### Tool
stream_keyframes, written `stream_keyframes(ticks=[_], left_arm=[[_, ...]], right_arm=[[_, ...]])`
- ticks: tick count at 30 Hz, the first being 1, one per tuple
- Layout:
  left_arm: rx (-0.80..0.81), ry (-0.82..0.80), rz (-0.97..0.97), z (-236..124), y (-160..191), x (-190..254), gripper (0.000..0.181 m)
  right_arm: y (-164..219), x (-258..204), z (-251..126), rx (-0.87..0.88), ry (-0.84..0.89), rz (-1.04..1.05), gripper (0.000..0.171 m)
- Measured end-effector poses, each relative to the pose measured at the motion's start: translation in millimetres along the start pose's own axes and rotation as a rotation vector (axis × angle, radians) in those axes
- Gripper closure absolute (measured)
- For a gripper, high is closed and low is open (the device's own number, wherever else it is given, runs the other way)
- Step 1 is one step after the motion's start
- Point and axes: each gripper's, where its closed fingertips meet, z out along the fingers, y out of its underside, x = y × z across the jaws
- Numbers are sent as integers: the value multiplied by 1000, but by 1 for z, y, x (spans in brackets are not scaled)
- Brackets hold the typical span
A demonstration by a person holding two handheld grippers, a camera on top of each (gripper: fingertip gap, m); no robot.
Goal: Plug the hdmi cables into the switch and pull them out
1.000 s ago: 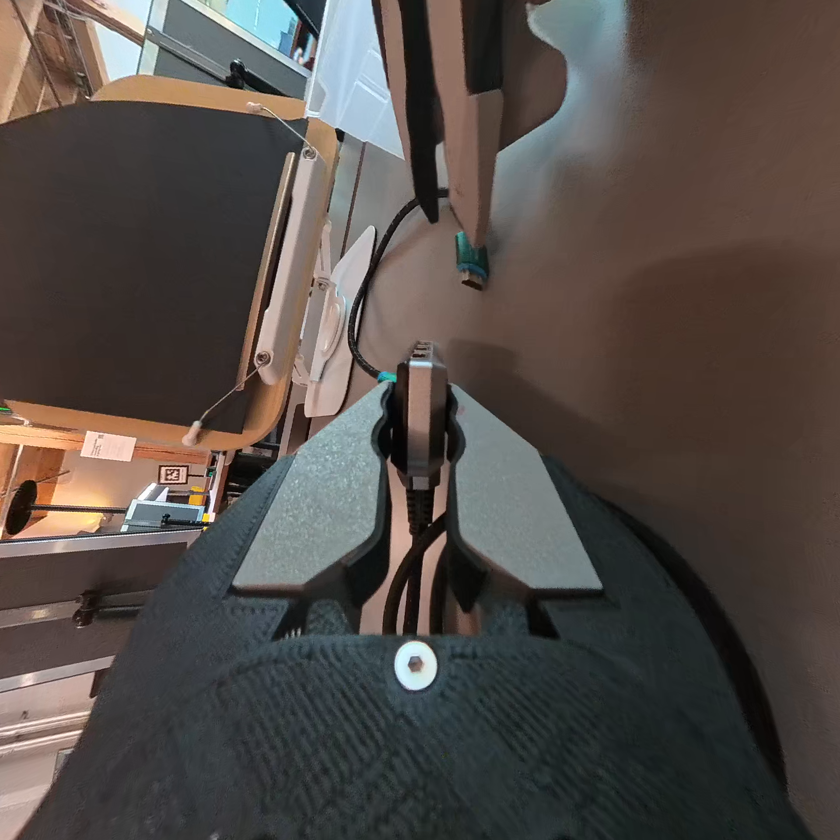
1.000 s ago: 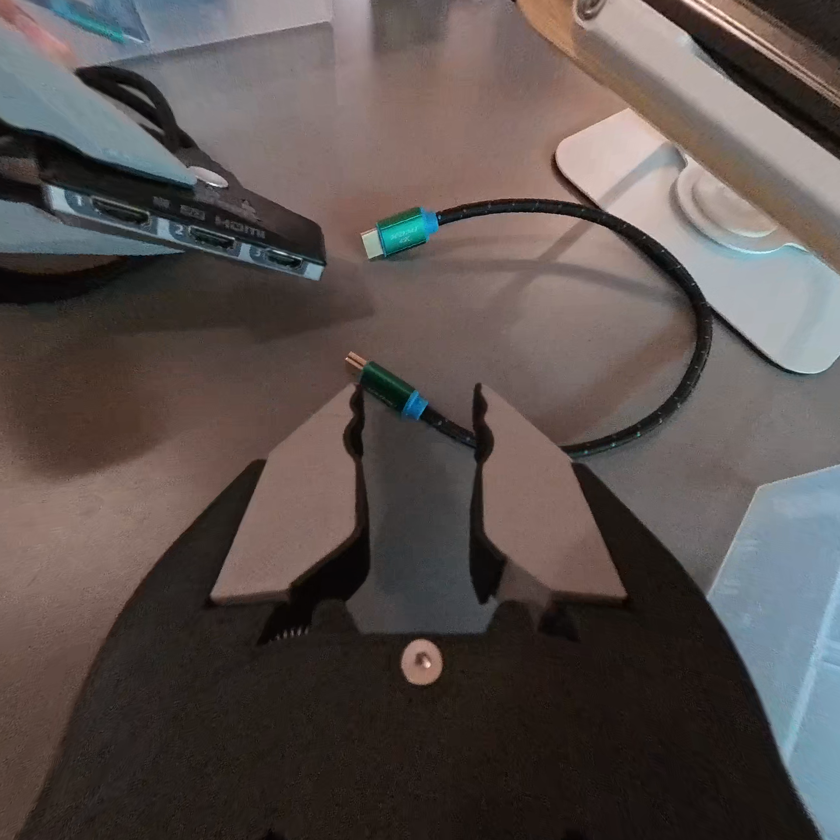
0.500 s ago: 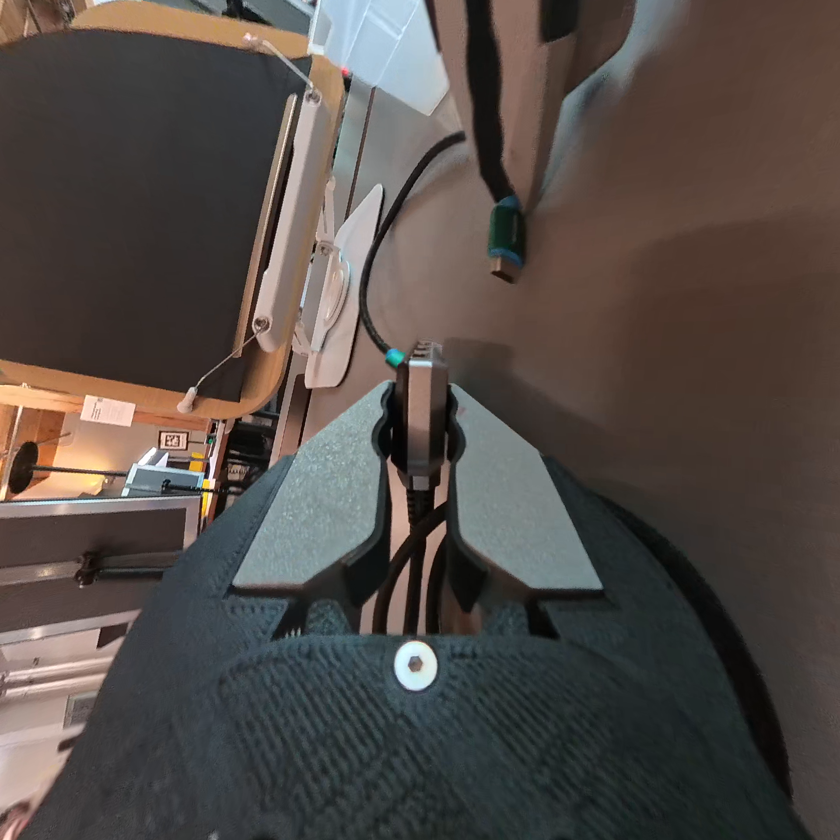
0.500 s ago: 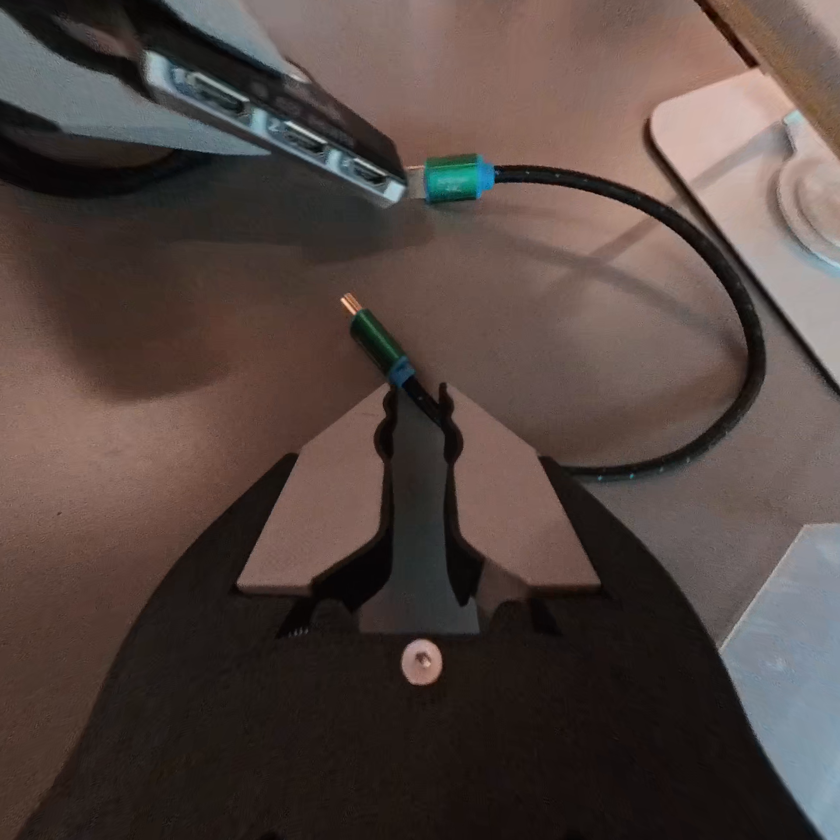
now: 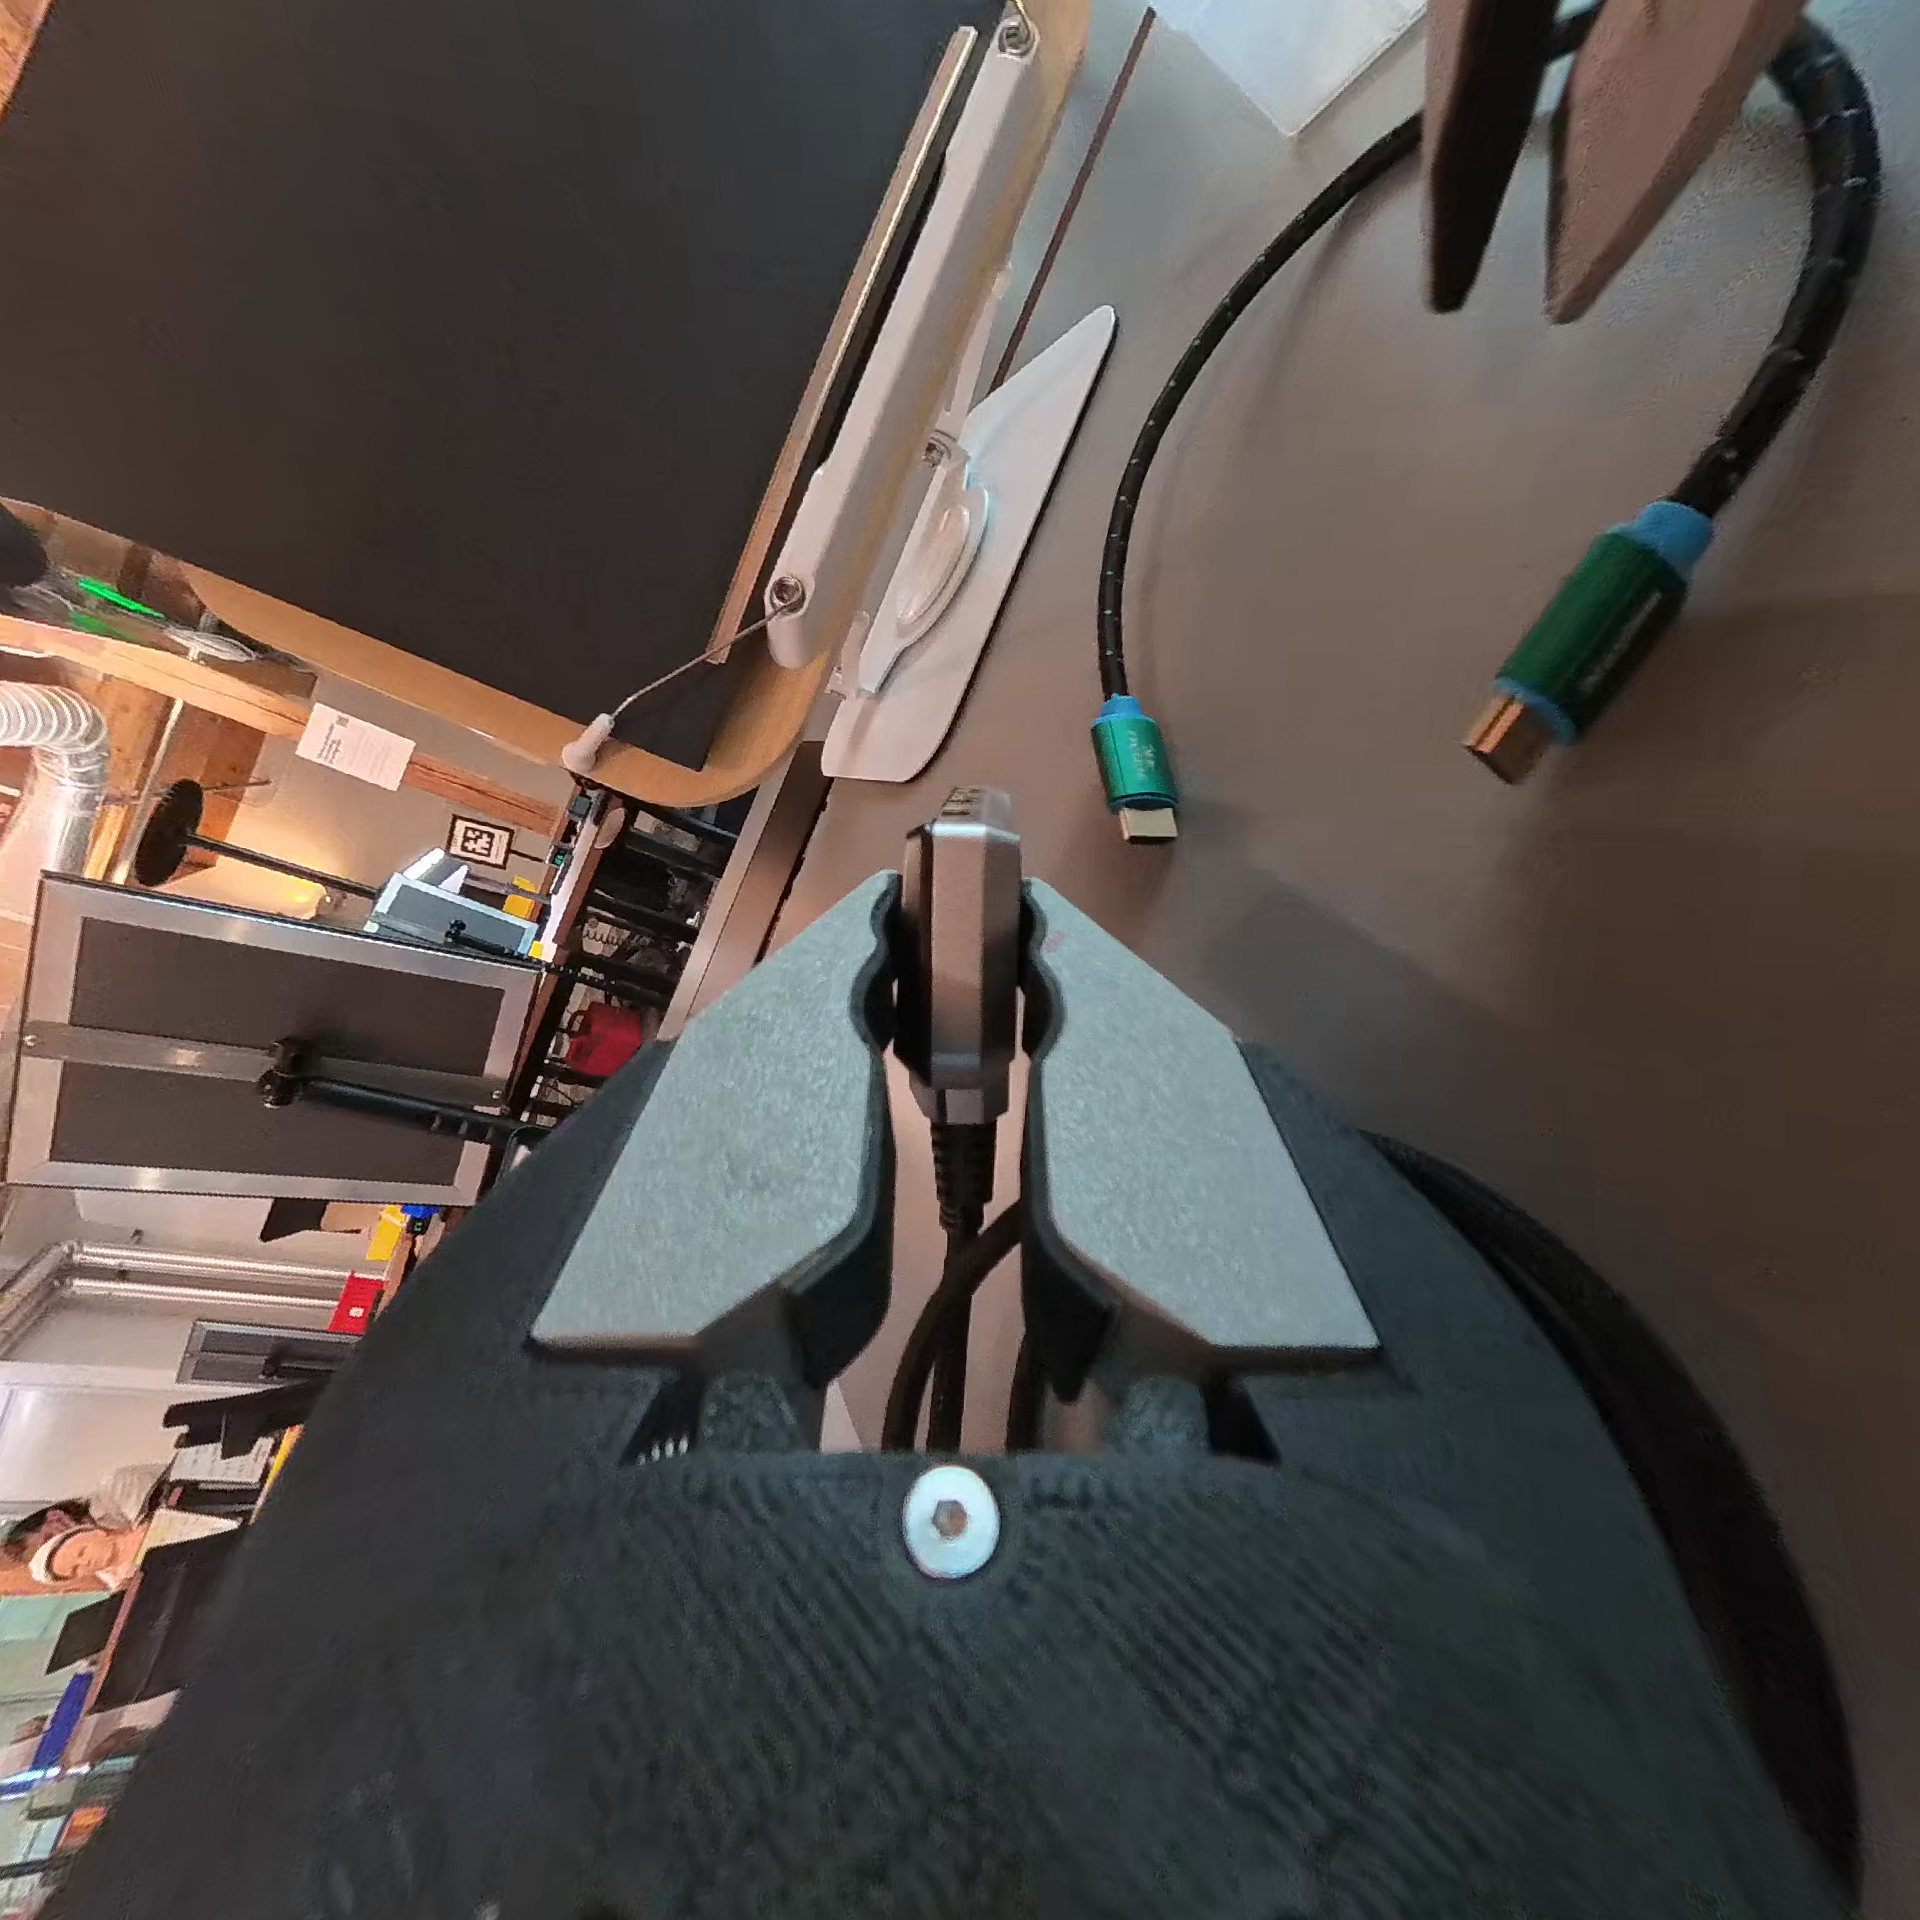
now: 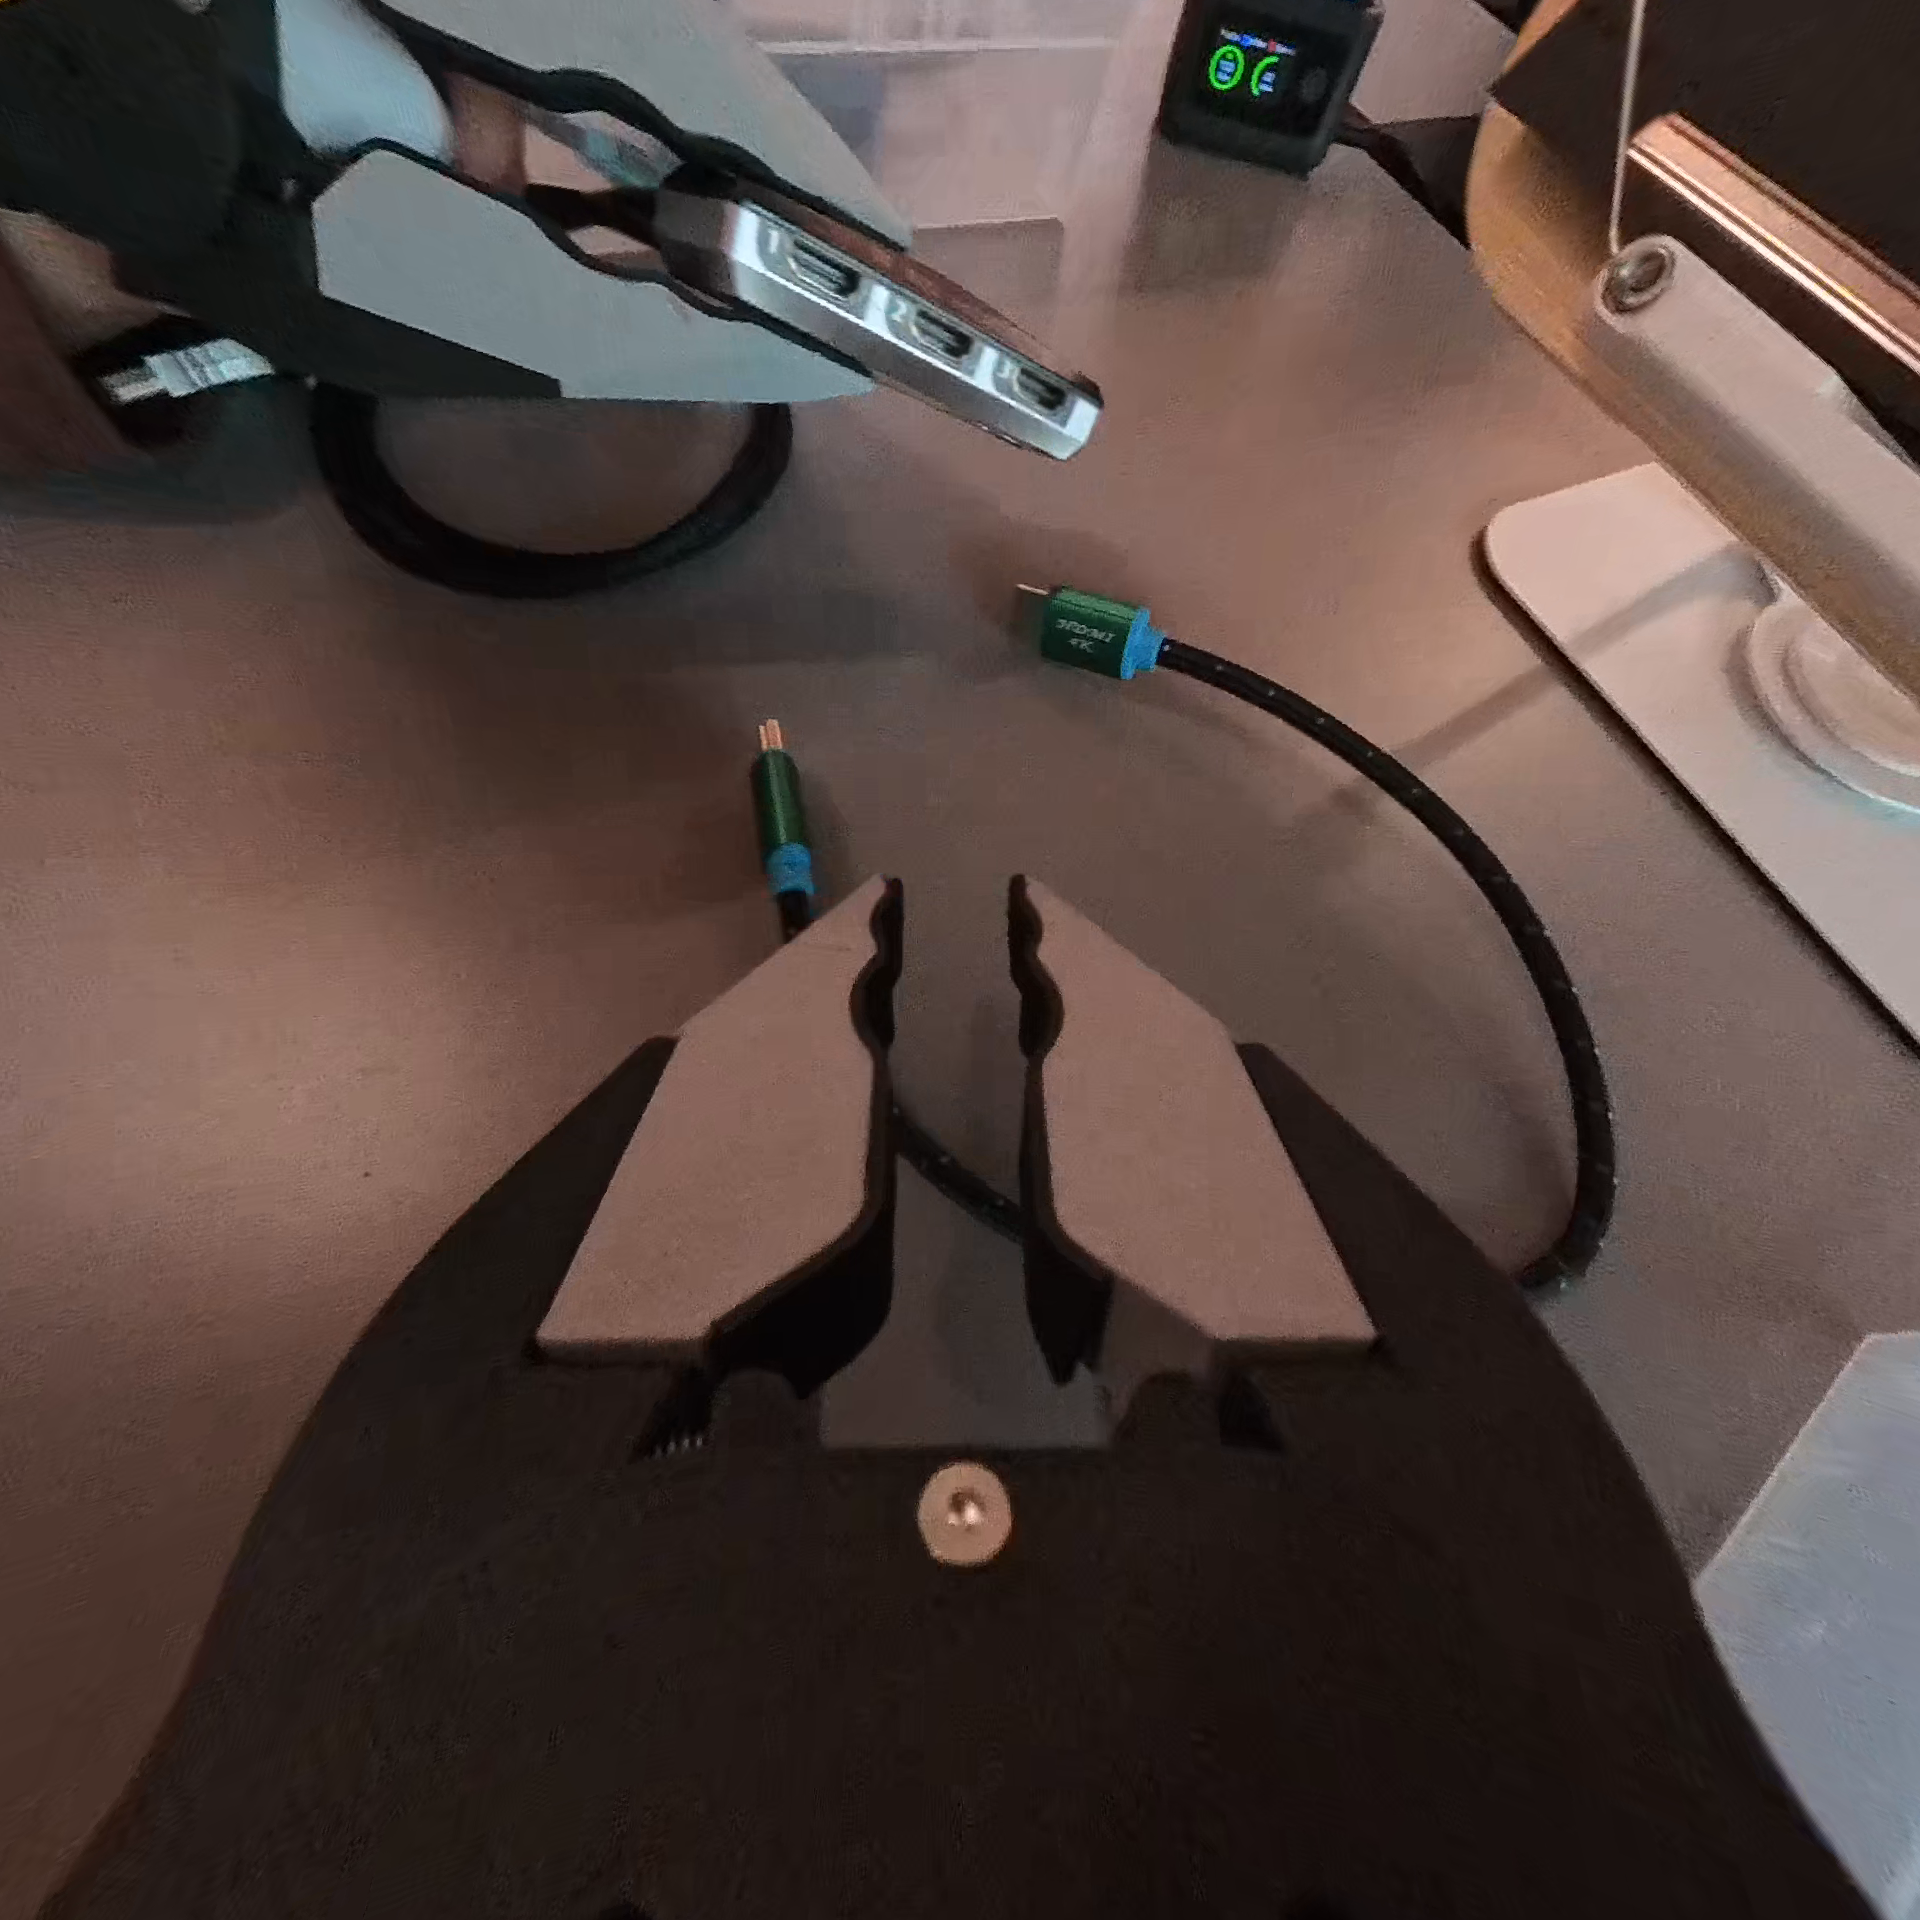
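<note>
On the table (image 6: 312,831), two green plugs (image 6: 1091,634) (image 6: 781,800); three ports in the switch (image 6: 914,332).

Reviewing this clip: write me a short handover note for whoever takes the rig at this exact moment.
Left gripper: shut on the HDMI switch, held above the table with its three ports facing outward, all empty.
Right gripper: fingers apart, holding nothing; the black cable passes under it.
Plugs: both green plugs lie loose on the table, the near plug just ahead of the right fingers, the far plug farther right, below the switch's end.
Done: nothing is plugged in now.
Left: grasp a plug, line it up with a port, insert, then pull it out.
</note>
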Motion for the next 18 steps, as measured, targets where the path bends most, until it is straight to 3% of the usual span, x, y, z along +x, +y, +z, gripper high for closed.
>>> stream_keyframes(ticks=[7, 10, 14, 18], left_arm=[[1, 5, 27, 2, -1, 5, 163], [-14, -3, 37, 4, 1, 5, 163], [-59, -35, 40, 6, 8, 0, 163], [-73, -57, 64, 6, 13, -4, 163]], right_arm=[[-17, 14, -2, 61, 66, 22, 154], [-38, 11, 1, 84, 3, -13, 128], [-46, 40, 22, -6, 47, -104, 128], [-39, 49, 56, -75, -48, -136, 127]])
